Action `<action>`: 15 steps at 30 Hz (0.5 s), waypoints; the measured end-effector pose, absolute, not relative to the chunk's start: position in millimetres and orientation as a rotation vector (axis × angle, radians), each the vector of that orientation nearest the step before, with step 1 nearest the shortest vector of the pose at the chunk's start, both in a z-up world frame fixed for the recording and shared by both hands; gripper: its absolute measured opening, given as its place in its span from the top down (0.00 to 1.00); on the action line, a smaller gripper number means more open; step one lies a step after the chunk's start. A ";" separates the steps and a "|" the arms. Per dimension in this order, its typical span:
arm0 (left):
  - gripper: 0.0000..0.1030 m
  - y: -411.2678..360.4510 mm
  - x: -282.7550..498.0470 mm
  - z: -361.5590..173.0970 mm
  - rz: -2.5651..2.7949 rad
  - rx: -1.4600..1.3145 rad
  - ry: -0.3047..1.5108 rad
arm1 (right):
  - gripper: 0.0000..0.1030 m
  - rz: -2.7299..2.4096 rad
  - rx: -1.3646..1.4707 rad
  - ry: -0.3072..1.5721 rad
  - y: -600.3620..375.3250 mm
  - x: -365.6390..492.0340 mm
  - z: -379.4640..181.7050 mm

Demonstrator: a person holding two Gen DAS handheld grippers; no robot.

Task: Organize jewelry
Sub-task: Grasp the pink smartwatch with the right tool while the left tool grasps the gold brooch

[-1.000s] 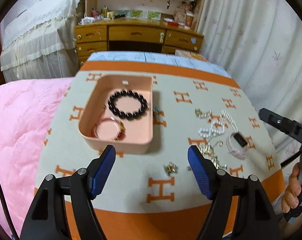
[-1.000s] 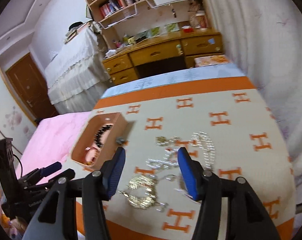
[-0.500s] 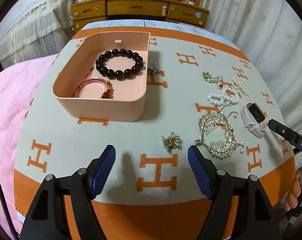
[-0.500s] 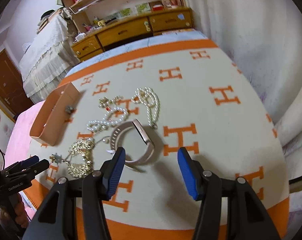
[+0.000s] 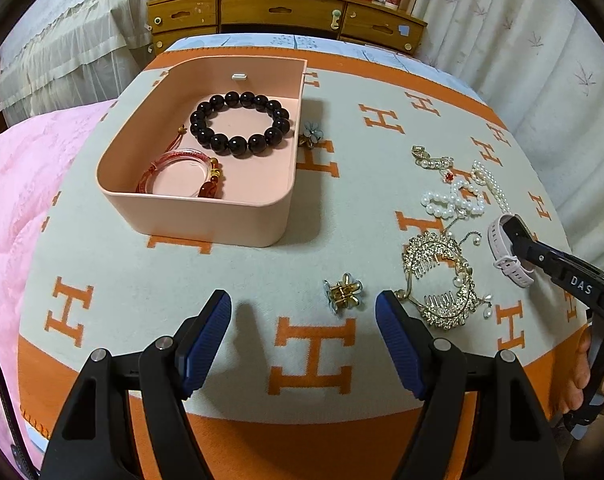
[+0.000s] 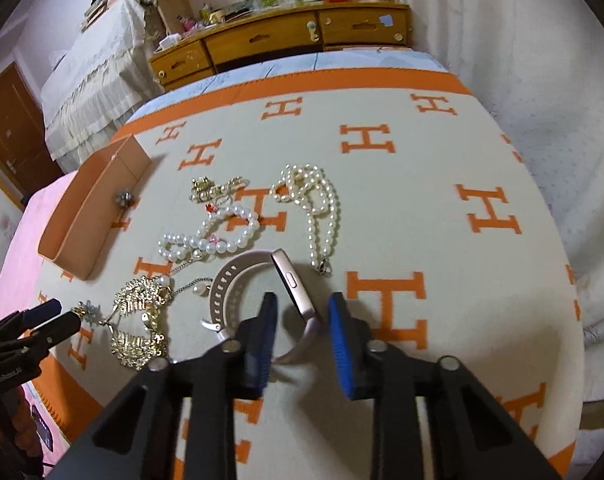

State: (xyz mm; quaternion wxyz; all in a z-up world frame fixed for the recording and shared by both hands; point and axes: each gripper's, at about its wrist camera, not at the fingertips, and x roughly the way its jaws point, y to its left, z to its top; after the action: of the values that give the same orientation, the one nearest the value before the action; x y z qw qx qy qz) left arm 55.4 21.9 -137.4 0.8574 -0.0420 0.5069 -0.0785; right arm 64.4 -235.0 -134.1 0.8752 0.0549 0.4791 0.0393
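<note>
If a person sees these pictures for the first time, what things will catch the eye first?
First comes the blanket with its orange H pattern, then the pink box at its left, holding a dark bead bracelet. At the right lies loose jewelry: pearl strands and a gold hair comb. The right hand-held gripper is closing around a pale pink smartwatch.

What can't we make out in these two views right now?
- Watch screen: right wrist view shows only its side edge; left wrist view, right hand-held gripper covers it.
- Box contents: right wrist view, wall hides them.
- Small flower piece: left wrist view, partly behind box wall.
</note>
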 end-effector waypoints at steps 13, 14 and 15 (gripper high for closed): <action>0.61 6.2 63.7 -144.6 -0.146 -0.050 1.089 | 0.85 0.069 0.082 0.977 -231.7 58.4 -134.6; 0.61 5.7 63.8 -144.7 -0.144 -0.048 1.088 | 0.85 0.068 0.076 0.975 -231.0 57.9 -134.5; 0.62 5.1 63.8 -144.8 -0.142 -0.047 1.087 | 0.85 0.067 0.073 0.973 -230.6 57.8 -134.5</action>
State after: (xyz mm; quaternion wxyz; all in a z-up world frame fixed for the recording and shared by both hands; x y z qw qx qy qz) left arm 63.8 5.1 -144.8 0.8533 -0.0223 0.5165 -0.0675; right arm 57.8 -230.6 -134.5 0.8828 0.0349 0.4673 0.0323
